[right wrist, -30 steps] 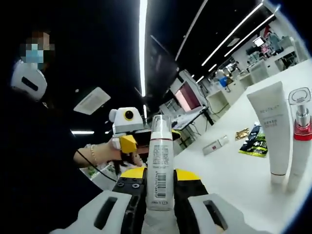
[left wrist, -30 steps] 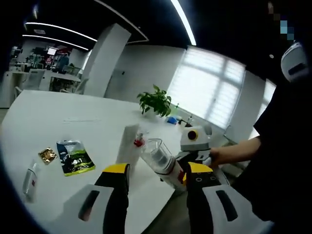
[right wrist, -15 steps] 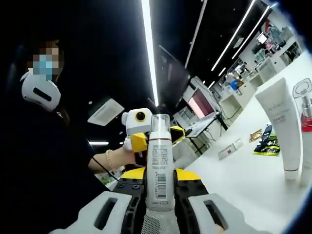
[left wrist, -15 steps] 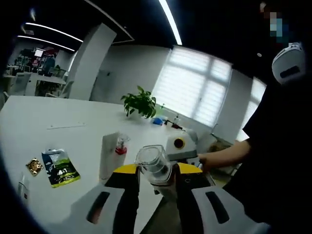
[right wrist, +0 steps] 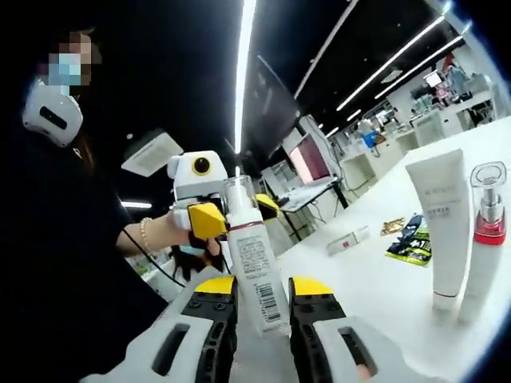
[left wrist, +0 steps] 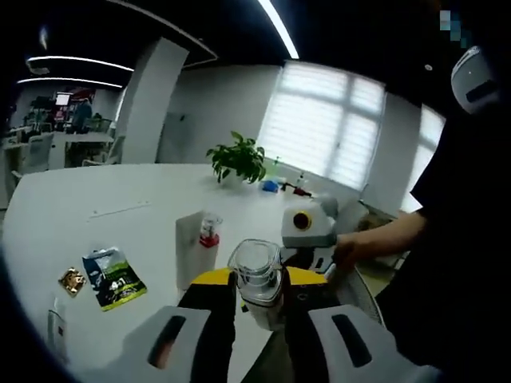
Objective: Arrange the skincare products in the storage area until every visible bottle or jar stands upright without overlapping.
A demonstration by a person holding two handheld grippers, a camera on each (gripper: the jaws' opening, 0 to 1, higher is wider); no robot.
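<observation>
Risk: pump bottle point(right wrist: 254, 267) sits pinched btwn right claw point(right wrist: 257, 289) and left claw point(left wrist: 259, 281), both closed on it; uneven release tips it off counter point(right wrist: 399, 291) edge.

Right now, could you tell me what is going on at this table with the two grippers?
A person is passing a white bottle with a clear cap between two handheld grippers above the white table. In the right gripper view, the right gripper has the bottle between its jaws, while the left gripper reaches in around the cap end. A white tube and a red-collared pump bottle already stand upright side by side. A green sachet and other small items lie flat beyond them.
</observation>
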